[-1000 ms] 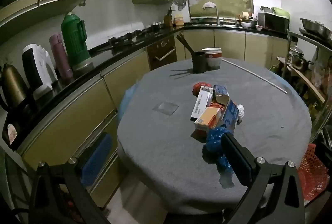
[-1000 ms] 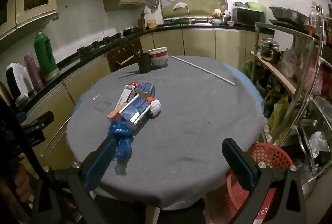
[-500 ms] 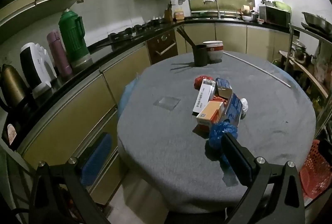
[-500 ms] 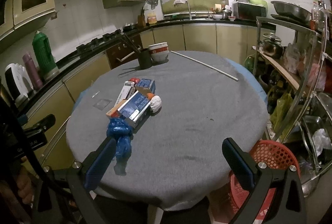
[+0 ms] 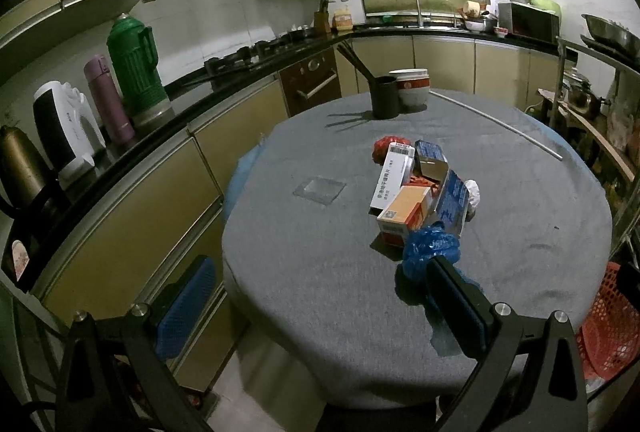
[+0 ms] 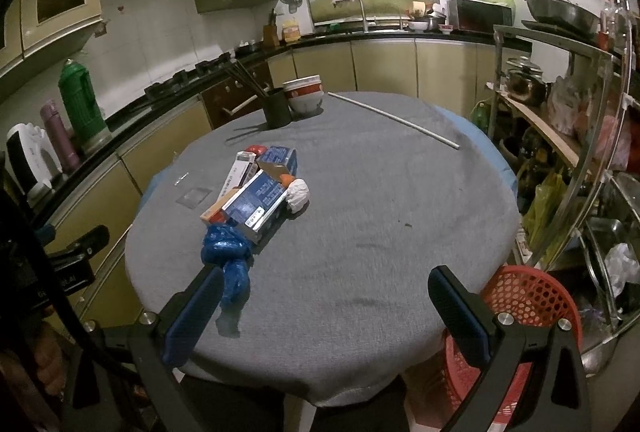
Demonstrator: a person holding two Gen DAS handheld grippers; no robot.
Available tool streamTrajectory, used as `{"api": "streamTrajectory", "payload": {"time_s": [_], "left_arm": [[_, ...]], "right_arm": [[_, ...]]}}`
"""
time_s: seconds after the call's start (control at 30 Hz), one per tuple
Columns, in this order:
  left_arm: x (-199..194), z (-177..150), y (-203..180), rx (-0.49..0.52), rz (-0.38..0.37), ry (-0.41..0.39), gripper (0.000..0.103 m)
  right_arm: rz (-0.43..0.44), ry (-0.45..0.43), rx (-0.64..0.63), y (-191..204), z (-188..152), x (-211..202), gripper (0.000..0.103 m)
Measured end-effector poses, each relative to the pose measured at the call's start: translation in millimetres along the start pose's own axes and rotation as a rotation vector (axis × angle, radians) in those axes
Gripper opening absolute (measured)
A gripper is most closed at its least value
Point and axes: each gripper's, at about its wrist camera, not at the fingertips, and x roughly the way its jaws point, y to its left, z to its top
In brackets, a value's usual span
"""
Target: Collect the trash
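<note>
A pile of trash lies on the round grey-clothed table [image 5: 320,256]: a crumpled blue plastic bag [image 5: 430,252] [image 6: 226,252], an orange box [image 5: 404,214], a white box [image 5: 392,176], blue cartons [image 6: 260,202], a red wrapper [image 5: 384,145] and a white wad [image 6: 298,192]. My left gripper [image 5: 320,308] hangs open at the table's near edge, its right finger just before the blue bag. My right gripper [image 6: 326,312] is open over the near edge, its left finger beside the bag. A red mesh basket [image 6: 532,296] [image 5: 608,320] stands below the table at right.
A dark cup with chopsticks [image 5: 384,102], stacked bowls [image 5: 412,90] and a thin white rod [image 5: 496,122] lie at the table's far side. Counter with flasks and kettle [image 5: 132,72] runs along the left. A metal shelf rack [image 6: 580,136] stands at right.
Both cameras have shifted slightly; the trash pile sits a little farther up in each view. Nothing on the table has moved, and both grippers stay open.
</note>
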Motion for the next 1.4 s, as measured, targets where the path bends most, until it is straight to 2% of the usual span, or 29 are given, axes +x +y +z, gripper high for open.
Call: {"api": "streamTrajectory", "payload": {"time_s": [1.4], "left_arm": [[11,3,-5,0.003,-0.012,0.025,0.103]], "right_arm": [[0.012,0.014,0.004,-2,3,10,0.103]]}}
